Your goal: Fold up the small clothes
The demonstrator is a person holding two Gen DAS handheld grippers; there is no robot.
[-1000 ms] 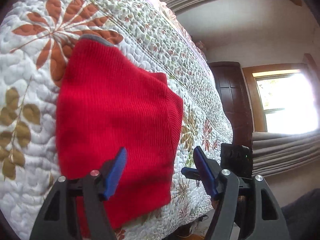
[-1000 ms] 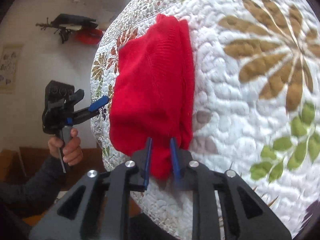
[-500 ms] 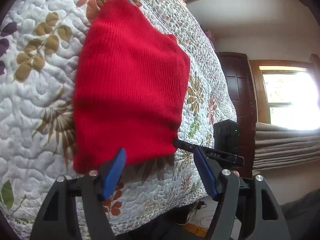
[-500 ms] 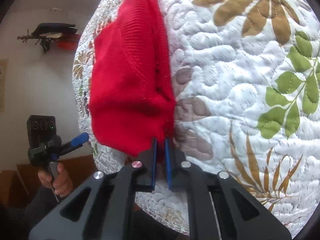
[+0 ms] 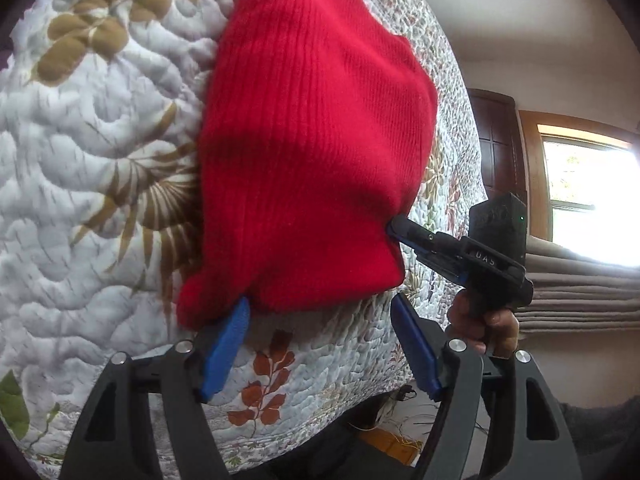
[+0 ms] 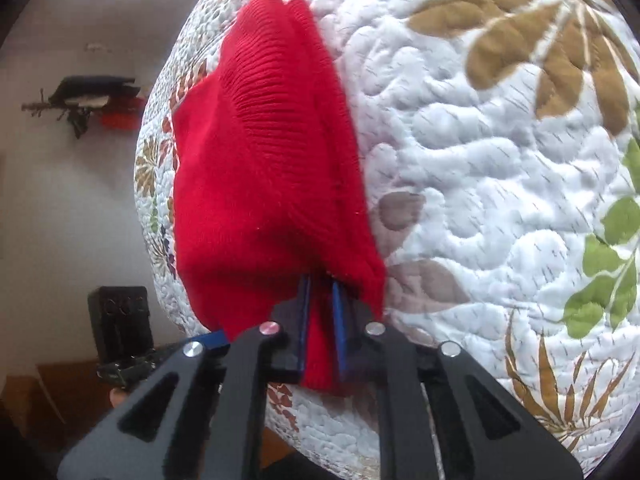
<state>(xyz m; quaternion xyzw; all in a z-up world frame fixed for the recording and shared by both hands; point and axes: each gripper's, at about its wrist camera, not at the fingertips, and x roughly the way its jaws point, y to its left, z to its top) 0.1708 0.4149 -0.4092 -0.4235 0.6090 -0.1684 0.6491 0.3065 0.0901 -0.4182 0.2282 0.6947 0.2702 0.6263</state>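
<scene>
On a white quilted bedspread [image 5: 100, 152] patterned with brown, rust and green leaves, a red knitted garment [image 5: 312, 152] is spread, already doubled over on itself, its ribbed layers stacked along one side in the right wrist view. The right gripper [image 6: 320, 320] is clenched on the near corner of the garment [image 6: 264, 184], a tongue of red knit being pinched between its two blue fingers [image 6: 340, 328]. From the left wrist view the same right gripper [image 5: 400, 232] is seen at the garment's lower right corner, held by a hand [image 5: 484, 320] beside the edge of the bed. The left gripper [image 5: 320, 328] is released, its blue fingers [image 5: 226, 344] spread wide; the left one is tucked just under the garment's lower hem, the other lies over the bare bedspread just below the hem. A dark wooden door [image 5: 496, 148] and a bright window [image 5: 592, 172] are seen beyond the bed
</scene>
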